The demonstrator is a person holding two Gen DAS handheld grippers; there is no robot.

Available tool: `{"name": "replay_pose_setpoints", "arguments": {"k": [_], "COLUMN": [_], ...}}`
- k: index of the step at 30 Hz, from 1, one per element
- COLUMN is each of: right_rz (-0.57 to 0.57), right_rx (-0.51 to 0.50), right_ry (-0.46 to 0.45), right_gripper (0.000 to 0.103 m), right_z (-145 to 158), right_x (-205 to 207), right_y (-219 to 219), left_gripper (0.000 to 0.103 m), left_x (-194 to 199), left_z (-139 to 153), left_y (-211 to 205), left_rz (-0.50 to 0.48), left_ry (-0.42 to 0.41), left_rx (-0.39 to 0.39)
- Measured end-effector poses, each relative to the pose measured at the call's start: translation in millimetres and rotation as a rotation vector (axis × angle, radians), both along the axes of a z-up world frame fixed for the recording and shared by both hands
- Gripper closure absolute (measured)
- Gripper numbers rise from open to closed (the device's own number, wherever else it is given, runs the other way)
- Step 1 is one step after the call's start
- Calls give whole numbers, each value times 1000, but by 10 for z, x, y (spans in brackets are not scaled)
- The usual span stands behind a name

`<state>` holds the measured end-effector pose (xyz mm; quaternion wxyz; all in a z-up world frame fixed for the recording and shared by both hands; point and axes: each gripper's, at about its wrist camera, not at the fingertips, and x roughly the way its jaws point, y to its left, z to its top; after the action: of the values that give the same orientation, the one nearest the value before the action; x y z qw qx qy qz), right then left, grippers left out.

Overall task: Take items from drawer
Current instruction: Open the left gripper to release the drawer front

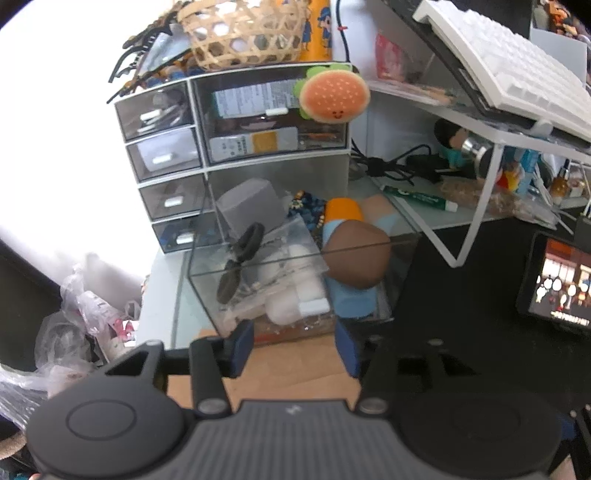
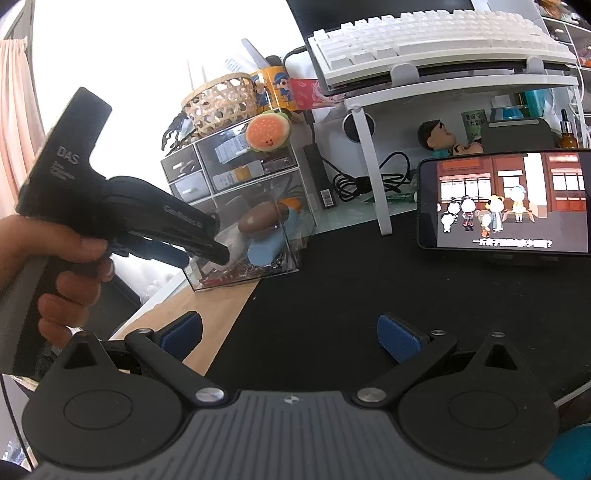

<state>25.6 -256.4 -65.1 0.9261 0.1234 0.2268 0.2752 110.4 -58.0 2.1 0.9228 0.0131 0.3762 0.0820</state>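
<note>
A clear drawer (image 1: 207, 295) stands pulled out from the bottom of a small drawer unit (image 1: 162, 158). Inside lie black scissors (image 1: 240, 254), a grey box (image 1: 251, 206), white items in clear wrapping (image 1: 291, 273) and a doll with a brown head (image 1: 356, 254). My left gripper (image 1: 295, 345) is open just in front of the drawer's white handle tab (image 1: 314, 306), not pressing on it. In the right wrist view a hand holds that left gripper (image 2: 203, 258) at the drawer (image 2: 295, 254) front. My right gripper (image 2: 290, 339) hangs open over the black mat, nothing between its fingers.
A woven basket (image 1: 240, 33) and a burger plush (image 1: 332, 96) sit on the unit. To the right, a white riser (image 2: 369, 166) carries a keyboard (image 2: 424, 33), and a phone (image 2: 506, 201) stands lit on the mat. Plastic bags (image 1: 81, 306) lie at the left.
</note>
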Motion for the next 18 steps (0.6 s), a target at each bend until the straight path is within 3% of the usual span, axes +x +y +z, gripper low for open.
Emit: {"name": "replay_pose_setpoints", "arguments": {"k": [8, 18], "right_rz": [-9, -31], "right_rx": [-9, -3], "right_ry": [-30, -57], "right_gripper": [0, 0], "right_z": [9, 29], "right_x": [-57, -117], "right_y": [85, 142], "left_gripper": [43, 42], "left_x": [-153, -348], "left_z": [81, 107], "left_y": [85, 390], "left_rz": [-24, 6], "left_ry": [-37, -59], "left_rx": [14, -41]}}
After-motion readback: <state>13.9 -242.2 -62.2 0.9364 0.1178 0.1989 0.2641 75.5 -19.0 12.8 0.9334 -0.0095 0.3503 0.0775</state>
